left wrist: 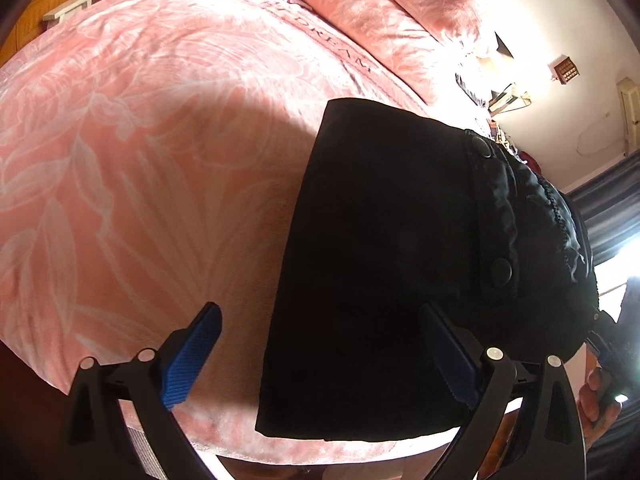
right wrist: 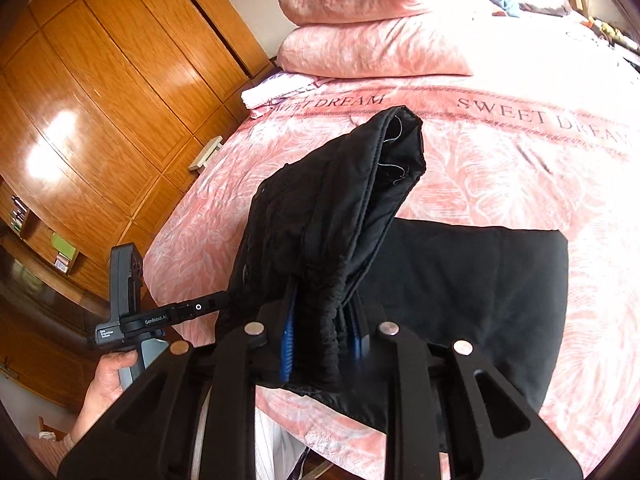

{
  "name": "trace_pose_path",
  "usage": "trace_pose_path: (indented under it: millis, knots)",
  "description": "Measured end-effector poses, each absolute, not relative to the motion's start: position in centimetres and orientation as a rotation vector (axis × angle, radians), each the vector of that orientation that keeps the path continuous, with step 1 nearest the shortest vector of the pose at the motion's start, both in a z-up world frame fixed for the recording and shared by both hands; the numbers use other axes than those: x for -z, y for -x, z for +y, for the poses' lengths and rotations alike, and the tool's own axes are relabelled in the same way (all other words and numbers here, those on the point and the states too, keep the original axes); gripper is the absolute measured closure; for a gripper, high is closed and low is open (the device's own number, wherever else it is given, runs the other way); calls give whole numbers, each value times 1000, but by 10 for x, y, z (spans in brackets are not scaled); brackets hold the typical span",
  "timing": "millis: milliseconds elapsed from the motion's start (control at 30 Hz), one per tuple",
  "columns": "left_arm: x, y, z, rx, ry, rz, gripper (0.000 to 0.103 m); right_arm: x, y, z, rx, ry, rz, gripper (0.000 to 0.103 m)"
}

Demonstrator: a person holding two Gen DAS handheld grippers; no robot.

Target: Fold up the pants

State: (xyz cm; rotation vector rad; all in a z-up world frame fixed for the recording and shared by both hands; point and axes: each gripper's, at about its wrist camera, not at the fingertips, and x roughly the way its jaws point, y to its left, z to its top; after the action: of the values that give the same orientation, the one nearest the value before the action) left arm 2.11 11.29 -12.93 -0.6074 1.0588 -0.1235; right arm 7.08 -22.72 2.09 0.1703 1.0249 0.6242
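The black pants (right wrist: 460,280) are seen lying near the front edge of the bed (right wrist: 520,168), on its pink leaf-patterned cover, already folded into a broad flat panel, while the gathered waistband end (right wrist: 336,320) is lifted clear of the cover and hangs doubled over itself. This bunched elastic edge is clamped between the blue pads of the right gripper (right wrist: 320,340), whose jaws are nearly closed on the cloth. In the left wrist view the left gripper (left wrist: 316,356) is held wide open above the front edge of the bed, with one pad (left wrist: 192,360) over bare cover and the other over the flat black panel; nothing is gripped by it, and contact with the cloth cannot be told. The left hand (right wrist: 108,376) is visible around its handle.

The fabric is judged soft, limp and fairly light, with padded or lined thickness at the waist, so it is expected to sag and slip rather than hold any shape. A firmer hold is best taken at the thick waistband seam or a stitched hem, through all layers. Two press studs (left wrist: 500,268) are noted on the raised part. Pillows (right wrist: 372,52) are stacked at the far end of the bed, beside a wooden wardrobe (right wrist: 100,100)
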Motion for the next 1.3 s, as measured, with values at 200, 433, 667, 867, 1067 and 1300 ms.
trace_pose_path:
  millis: [200,433,667,867,1067,1300]
  knots:
    - [122,-30,85,206,544,1076,4,-31,-67,-255,-566,-159,1026,82]
    - [123,-41,53,251,485,1106,4,-20,-66,-306,-460,-174,1055,82]
    - [126,-46,36,247,423,1124,4,14,-66,-328,-418,-186,1118,82]
    - [125,-45,23,236,345,1132,4,52,-70,-325,-373,-118,1184,77]
    - [122,-51,12,241,302,1142,4,61,-71,-333,-345,-128,1211,54]
    - [99,-71,0,226,223,1092,4,24,-89,-343,-334,-153,1116,37]
